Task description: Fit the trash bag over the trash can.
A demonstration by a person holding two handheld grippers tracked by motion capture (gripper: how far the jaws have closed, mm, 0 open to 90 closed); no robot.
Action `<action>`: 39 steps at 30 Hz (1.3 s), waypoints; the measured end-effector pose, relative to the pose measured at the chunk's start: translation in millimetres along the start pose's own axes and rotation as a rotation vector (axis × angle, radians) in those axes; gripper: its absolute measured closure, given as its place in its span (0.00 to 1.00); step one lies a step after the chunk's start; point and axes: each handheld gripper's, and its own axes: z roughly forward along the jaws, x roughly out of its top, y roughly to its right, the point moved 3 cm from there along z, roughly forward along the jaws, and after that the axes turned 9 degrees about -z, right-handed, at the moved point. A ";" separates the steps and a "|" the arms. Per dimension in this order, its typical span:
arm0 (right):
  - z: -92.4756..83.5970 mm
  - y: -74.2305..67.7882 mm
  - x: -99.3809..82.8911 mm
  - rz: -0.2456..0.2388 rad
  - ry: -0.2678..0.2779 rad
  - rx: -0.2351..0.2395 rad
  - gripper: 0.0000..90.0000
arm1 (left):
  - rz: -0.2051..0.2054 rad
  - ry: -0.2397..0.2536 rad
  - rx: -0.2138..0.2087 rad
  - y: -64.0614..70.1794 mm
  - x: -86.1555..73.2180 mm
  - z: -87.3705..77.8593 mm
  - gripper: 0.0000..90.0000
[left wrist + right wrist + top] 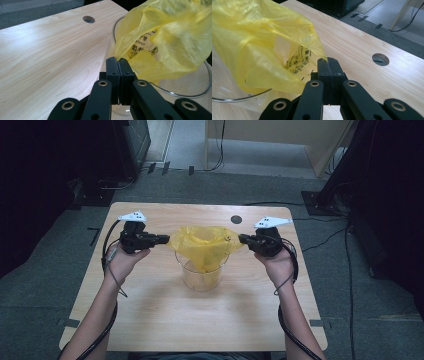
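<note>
A thin yellow plastic bag (205, 245) hangs open over a clear plastic cup (201, 279) at the middle of the wooden table (160, 320), its lower part down inside the cup. My left gripper (167, 239) is shut on the bag's left edge, and the pinch shows close up in the left gripper view, where the yellow bag (162, 42) runs from the left gripper (118, 60) over the cup's rim (190, 95). My right gripper (241, 239) is shut on the bag's right edge; its own view has the bag (262, 47) stretched from the right gripper (327, 60).
A round cable hole (236, 219) lies in the table behind the cup, also seen as the hole (380, 59) beside the right gripper. Dark equipment and cables stand on the grey floor past the table's far edge.
</note>
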 end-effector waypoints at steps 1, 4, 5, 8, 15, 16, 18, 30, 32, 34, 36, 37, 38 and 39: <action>-0.7 0.9 -0.5 0.003 0.001 0.000 1.00 | -0.003 -0.002 0.006 -1.0 -0.5 -0.1 0.99; -1.3 1.8 -1.5 -0.006 -0.016 -0.010 1.00 | 0.003 -0.011 0.024 -2.0 -1.4 0.5 0.99; -1.5 2.0 -1.7 -0.011 -0.022 -0.016 1.00 | 0.002 -0.007 0.025 -2.5 -1.3 0.0 0.99; -3.0 3.9 -2.8 -0.023 -0.042 -0.038 1.00 | -0.017 -0.004 0.023 -6.9 -1.6 -3.3 1.00; -2.4 3.3 -2.7 -0.052 -0.048 -0.042 0.94 | -0.012 0.003 0.028 -5.6 -1.6 -1.2 0.96; -2.4 2.9 -1.7 -0.061 -0.029 -0.030 0.86 | -0.011 0.004 0.027 -4.8 -1.0 -0.7 0.91; -2.8 2.5 -0.2 -0.064 -0.018 -0.020 0.81 | -0.009 0.012 0.019 -3.1 0.0 -0.2 0.87; -9.1 3.2 8.5 -0.012 0.119 0.051 0.48 | 0.078 0.074 0.011 9.1 8.6 -2.6 0.48; -10.6 3.3 10.0 -0.010 0.139 0.065 0.48 | 0.090 0.082 0.015 11.4 10.1 -3.4 0.47; -11.6 2.9 11.2 -0.012 0.160 0.080 0.49 | 0.100 0.092 0.013 13.3 12.0 -4.5 0.44; -11.4 2.1 12.3 -0.009 0.179 0.093 0.50 | 0.112 0.101 0.001 14.6 14.5 -5.5 0.46; -10.8 1.4 13.2 -0.004 0.183 0.100 0.50 | 0.114 0.106 -0.007 15.0 15.6 -6.1 0.51; -10.1 0.5 14.1 -0.004 0.185 0.098 0.51 | 0.111 0.112 -0.009 15.3 16.9 -6.0 0.55; -9.6 -1.0 15.1 -0.014 0.189 0.089 0.56 | 0.103 0.106 -0.016 15.8 17.8 -5.5 0.60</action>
